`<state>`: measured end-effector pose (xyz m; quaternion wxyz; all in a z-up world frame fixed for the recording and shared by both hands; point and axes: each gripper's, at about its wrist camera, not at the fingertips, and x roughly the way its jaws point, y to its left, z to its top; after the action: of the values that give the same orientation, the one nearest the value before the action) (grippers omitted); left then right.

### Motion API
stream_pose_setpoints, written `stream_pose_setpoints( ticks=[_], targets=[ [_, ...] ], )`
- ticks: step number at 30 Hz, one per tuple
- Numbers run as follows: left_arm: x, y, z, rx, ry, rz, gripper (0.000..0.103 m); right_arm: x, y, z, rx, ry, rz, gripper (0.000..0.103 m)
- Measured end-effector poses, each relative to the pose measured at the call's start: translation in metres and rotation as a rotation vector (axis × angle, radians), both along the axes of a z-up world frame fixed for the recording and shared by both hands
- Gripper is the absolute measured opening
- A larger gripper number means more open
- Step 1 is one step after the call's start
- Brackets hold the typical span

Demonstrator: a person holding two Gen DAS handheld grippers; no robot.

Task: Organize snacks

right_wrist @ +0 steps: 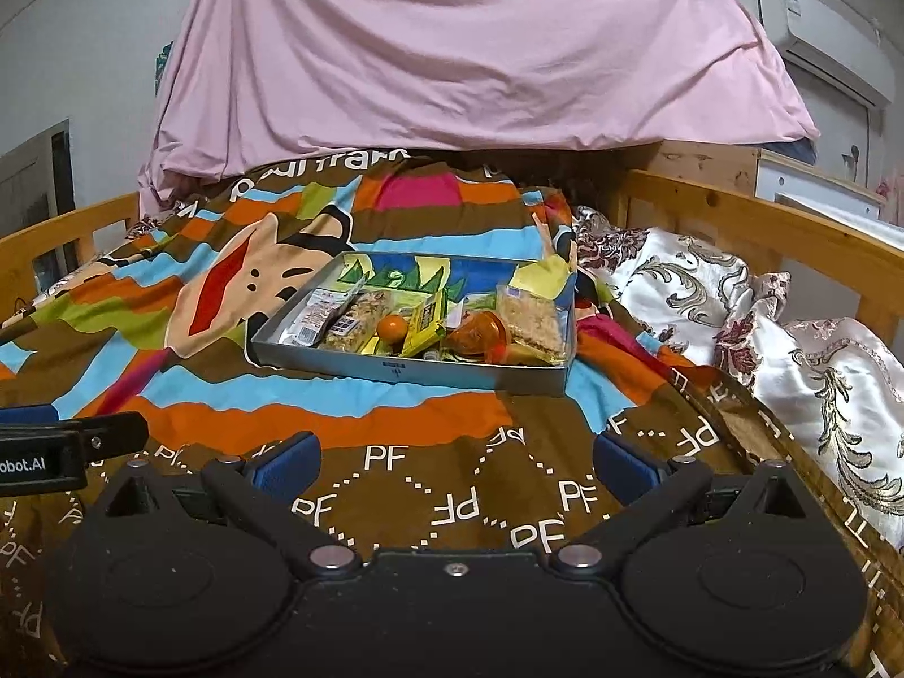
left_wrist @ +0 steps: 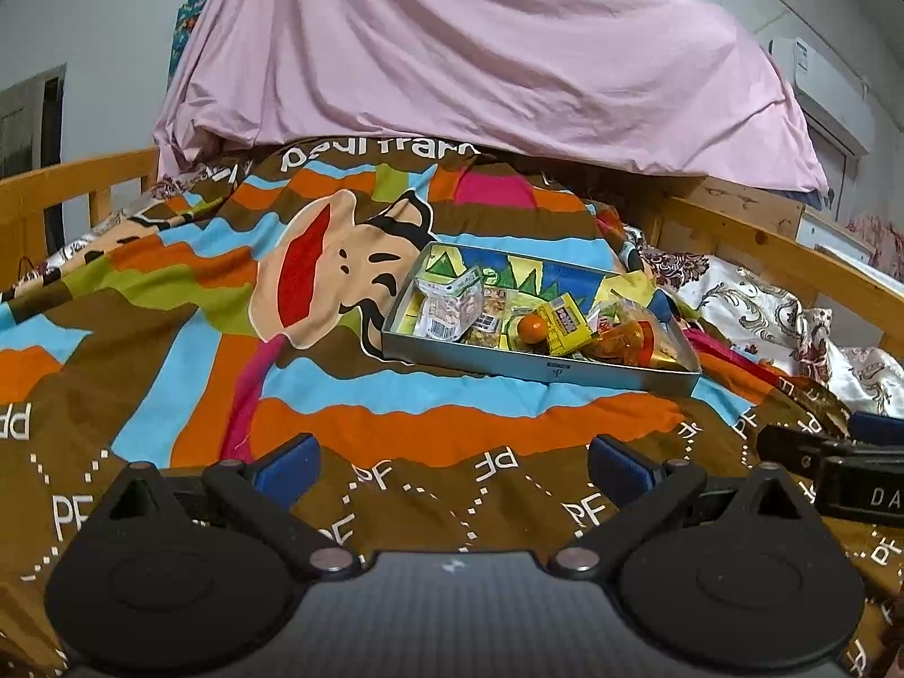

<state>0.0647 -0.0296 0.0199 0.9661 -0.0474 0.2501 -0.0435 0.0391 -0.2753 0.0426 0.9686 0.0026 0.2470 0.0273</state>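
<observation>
A shallow grey metal tray point(left_wrist: 537, 370) point(right_wrist: 407, 370) rests on a colourful cartoon blanket on a bed. Inside lie several snacks: clear packets point(left_wrist: 446, 311) point(right_wrist: 325, 316), a small orange fruit point(left_wrist: 532, 329) point(right_wrist: 392, 327), a yellow packet point(left_wrist: 565, 323) point(right_wrist: 425, 321), an orange wrapped snack point(left_wrist: 624, 342) point(right_wrist: 480, 336) and a grain bar point(right_wrist: 534, 319). My left gripper point(left_wrist: 452, 466) is open, low over the blanket, well short of the tray. My right gripper point(right_wrist: 455, 463) is open too, empty, at a similar distance. Each gripper shows at the edge of the other's view.
Wooden bed rails point(left_wrist: 68, 186) point(right_wrist: 763, 226) run along both sides. A pink sheet point(left_wrist: 480, 56) point(right_wrist: 452, 45) hangs behind the bed. A floral white quilt point(right_wrist: 763, 327) is bunched on the right. An air conditioner point(right_wrist: 813, 17) hangs on the wall.
</observation>
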Motion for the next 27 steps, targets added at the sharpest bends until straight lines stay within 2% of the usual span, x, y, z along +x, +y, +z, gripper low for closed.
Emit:
stream_pose_setpoints(
  ticks=[27],
  targets=[
    [0.0005,0.0015,0.0001,-0.013,0.009,0.005,0.103,0.0038,-0.0063,-0.0039,0.019,0.029,-0.03,0.102]
  ],
)
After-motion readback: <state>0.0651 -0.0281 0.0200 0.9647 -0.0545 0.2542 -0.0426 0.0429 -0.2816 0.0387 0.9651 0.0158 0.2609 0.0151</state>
